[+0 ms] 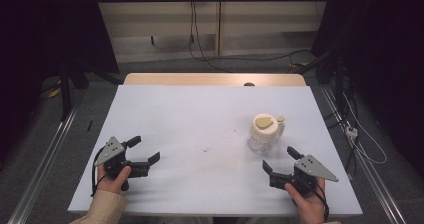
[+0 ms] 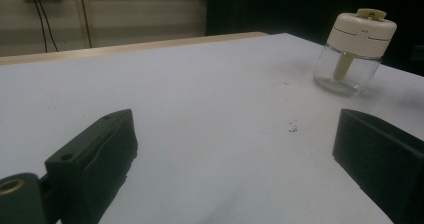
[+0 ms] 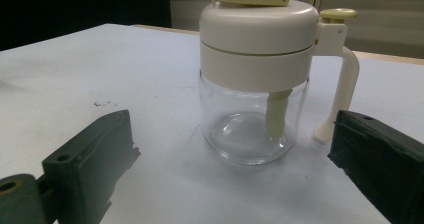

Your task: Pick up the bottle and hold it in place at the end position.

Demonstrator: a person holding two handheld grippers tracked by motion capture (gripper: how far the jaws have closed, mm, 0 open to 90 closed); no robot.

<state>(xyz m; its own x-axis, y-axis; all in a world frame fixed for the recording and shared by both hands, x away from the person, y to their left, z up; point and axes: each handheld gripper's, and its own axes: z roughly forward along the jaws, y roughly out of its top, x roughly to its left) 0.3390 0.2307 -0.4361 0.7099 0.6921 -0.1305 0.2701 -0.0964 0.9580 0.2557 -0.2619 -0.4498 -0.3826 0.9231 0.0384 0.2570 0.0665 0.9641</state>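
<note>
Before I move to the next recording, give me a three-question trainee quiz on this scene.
1. True or false: the glass jar with the cream lid lies tipped on its side.
2. Which is nearer the jar: A) left gripper B) right gripper?
3. What state are both grippers in?

Key:
1. False; it stands upright on the white table.
2. B.
3. Open, nothing between the jaws.

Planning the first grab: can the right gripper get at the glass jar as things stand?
Probably yes. The right gripper sits open just short of the jar, jaws facing it, with bare table between them. The jar's side handle stands near one jaw and could get in the way.
</note>
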